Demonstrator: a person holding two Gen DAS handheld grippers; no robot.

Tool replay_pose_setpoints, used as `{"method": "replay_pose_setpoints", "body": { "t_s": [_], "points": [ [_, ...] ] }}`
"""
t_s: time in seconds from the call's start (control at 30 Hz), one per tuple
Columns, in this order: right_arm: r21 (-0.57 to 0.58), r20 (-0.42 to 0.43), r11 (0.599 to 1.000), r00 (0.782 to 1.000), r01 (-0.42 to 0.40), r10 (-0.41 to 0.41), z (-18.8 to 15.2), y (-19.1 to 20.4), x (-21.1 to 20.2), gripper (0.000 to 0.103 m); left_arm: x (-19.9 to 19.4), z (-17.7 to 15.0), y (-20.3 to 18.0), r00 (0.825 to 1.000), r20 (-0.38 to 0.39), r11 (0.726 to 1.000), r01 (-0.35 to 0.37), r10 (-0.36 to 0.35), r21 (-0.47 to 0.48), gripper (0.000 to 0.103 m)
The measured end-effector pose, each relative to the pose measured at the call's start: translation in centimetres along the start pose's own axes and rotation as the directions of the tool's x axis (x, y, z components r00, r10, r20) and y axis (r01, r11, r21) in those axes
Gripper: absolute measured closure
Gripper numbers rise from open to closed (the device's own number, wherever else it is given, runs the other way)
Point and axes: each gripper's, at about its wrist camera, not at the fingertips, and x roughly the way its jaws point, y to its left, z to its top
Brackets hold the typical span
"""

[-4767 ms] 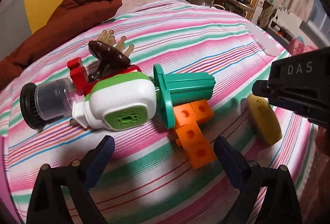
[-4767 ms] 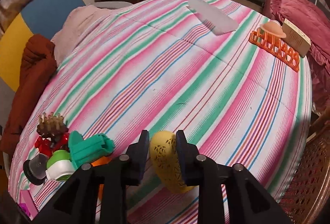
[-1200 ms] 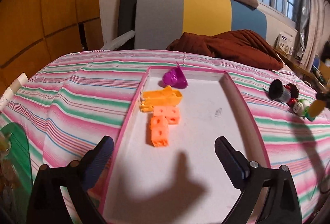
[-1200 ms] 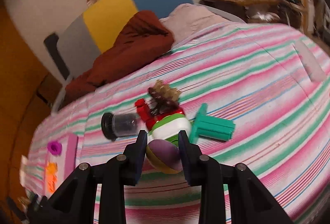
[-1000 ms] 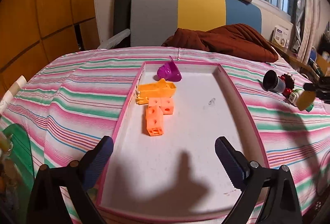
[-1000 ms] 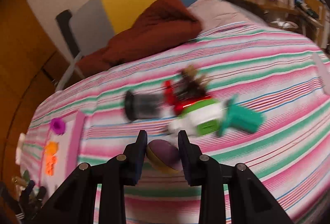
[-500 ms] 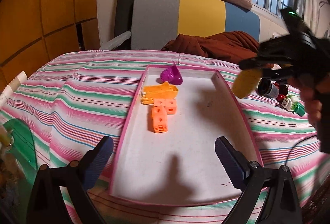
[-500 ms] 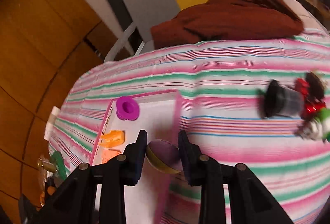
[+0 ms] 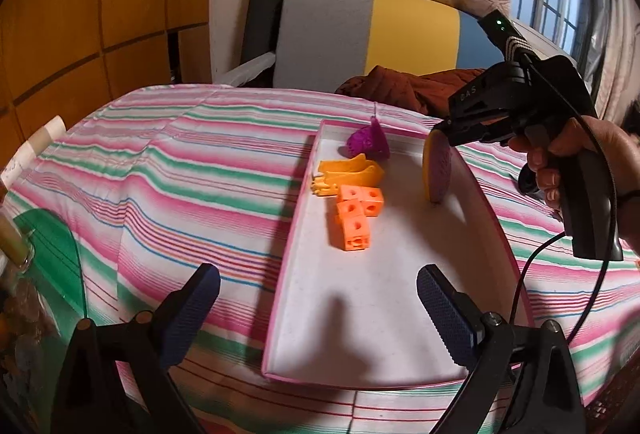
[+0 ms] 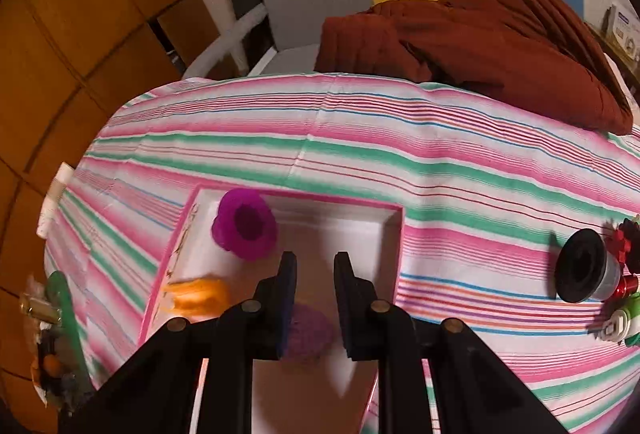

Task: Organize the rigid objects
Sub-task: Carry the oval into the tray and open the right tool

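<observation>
The right gripper (image 10: 316, 274) has swung from over the striped bedcover (image 9: 180, 174) to the far right corner of the pink-rimmed tray (image 9: 293, 234), its jaws have just been closing, and the yellow-and-purple disc (image 9: 438, 170), earlier clamped between the pads, now stands on edge on the tray floor beneath them.

Pink-rimmed white tray (image 9: 289, 254) on striped cloth (image 9: 180, 174). Inside, along the left wall: purple flower-shaped piece (image 9: 366, 144) at the far end, then yellow-orange piece (image 9: 352, 174), then orange cube blocks (image 9: 354, 218). Purple-and-yellow disc (image 9: 438, 170) on edge, touching the tray floor near the right wall. Right gripper (image 9: 444, 128), in a hand (image 9: 576, 150), at the disc's top; jaws just closed further, grip unclear. Left gripper (image 9: 318, 308) spread wide over the tray's near end, empty.
</observation>
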Motion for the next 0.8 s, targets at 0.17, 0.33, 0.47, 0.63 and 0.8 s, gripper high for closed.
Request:
{"method": "replay_pose_setpoints", "body": {
  "t_s": [0.17,0.33,0.47,0.63,0.8],
  "points": [
    [0.016,0.012,1.0,1.0,0.017,-0.017,-0.4,-0.6,-0.5,0.085,0.4,0.0,0.4,1.0,-0.013,1.0,0.005,-0.006,-0.028,0.003],
    [0.04,0.021,0.999,1.0,-0.006,0.005,-1.0,-1.3,-1.4,0.085,0.6,-0.1,-0.2,1.0,-0.021,1.0,0.015,-0.016,-0.025,0.003],
    [0.032,0.023,0.999,0.999,-0.035,0.034,-2.0,-1.2,-2.2,0.084,0.6,-0.1,-0.9,1.0,-0.022,1.0,0.018,-0.018,-0.005,0.003],
    [0.046,0.036,0.995,0.995,-0.091,0.09,-3.4,-1.2,-3.7,0.077,0.4,0.0,-1.7,1.0,-0.023,1.0,0.018,-0.018,0.014,0.003],
    [0.07,0.187,0.991,0.977,-0.114,0.099,-5.3,-2.6,-7.3,0.074,0.0,-0.3,-2.4,0.999,-0.019,0.999,0.028,-0.027,0.032,0.003]
  ]
}}
